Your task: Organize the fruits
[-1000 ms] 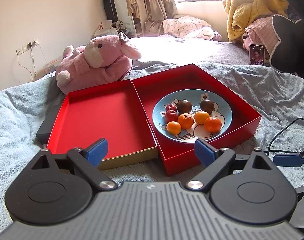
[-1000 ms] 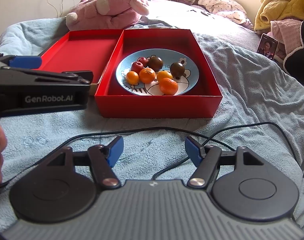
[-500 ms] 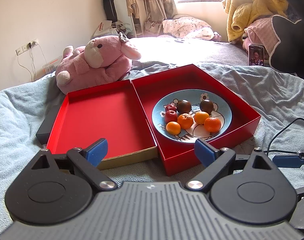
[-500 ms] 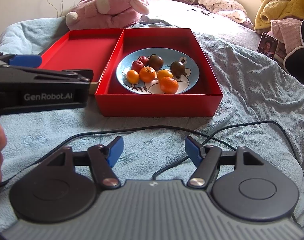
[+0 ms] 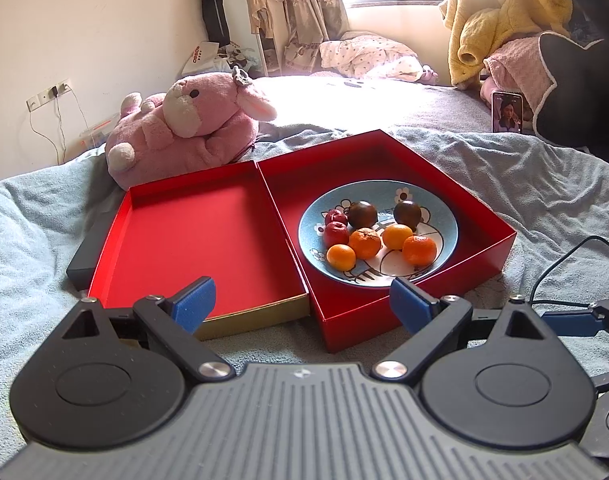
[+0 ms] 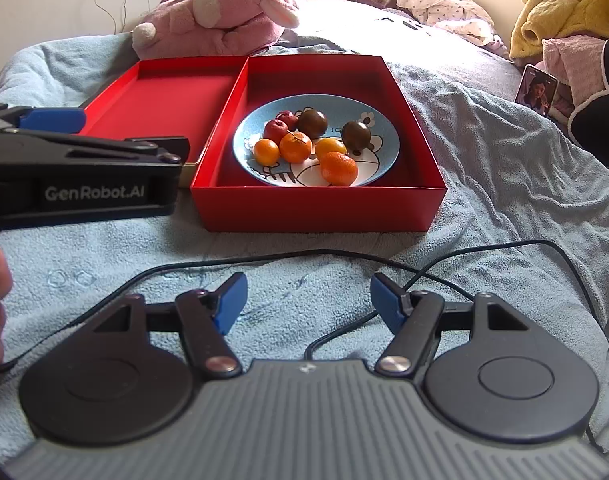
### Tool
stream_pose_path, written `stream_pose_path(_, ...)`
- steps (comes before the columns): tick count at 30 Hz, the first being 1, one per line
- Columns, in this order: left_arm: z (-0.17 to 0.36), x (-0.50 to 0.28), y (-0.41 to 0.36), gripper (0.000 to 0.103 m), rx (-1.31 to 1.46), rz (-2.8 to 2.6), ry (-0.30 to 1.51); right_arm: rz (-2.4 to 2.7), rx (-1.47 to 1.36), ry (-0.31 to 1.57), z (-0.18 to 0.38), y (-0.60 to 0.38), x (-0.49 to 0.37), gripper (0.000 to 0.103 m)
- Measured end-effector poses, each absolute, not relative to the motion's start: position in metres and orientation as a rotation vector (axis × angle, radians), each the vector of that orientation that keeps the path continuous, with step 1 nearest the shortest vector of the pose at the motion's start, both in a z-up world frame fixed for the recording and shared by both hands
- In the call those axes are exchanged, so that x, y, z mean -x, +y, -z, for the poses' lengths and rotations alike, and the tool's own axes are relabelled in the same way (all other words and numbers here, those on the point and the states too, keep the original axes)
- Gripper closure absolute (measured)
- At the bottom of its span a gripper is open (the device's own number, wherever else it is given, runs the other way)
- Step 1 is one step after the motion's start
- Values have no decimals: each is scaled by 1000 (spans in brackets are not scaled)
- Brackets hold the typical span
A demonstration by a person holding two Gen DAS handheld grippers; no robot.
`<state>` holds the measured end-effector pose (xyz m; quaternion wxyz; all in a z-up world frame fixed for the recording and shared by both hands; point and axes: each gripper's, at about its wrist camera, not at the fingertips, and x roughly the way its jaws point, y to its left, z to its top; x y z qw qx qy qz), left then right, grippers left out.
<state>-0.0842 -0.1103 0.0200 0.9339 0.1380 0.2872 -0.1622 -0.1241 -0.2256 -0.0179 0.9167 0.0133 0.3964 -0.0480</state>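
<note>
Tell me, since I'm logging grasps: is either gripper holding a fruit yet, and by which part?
Nothing is held. The left gripper and right gripper both have their jaws open and empty, short of the blue round ceramic plate.

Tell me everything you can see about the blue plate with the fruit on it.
The plate is round, shallow and light blue, with a cartoon cat and small flowers drawn on it; it looks ceramic. It lies flat inside the right-hand red box, on its floor. It holds eight small fruits in a loose cluster: four oranges, two red fruits and two dark brown ones. Neither gripper touches it.
</note>
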Motion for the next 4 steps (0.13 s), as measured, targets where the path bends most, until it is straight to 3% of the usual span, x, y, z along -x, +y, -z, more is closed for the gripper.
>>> stream_pose_path(4, -20, 86, -110, 7, -276, 343, 587, 100, -30, 816, 18, -225, 124, 33)
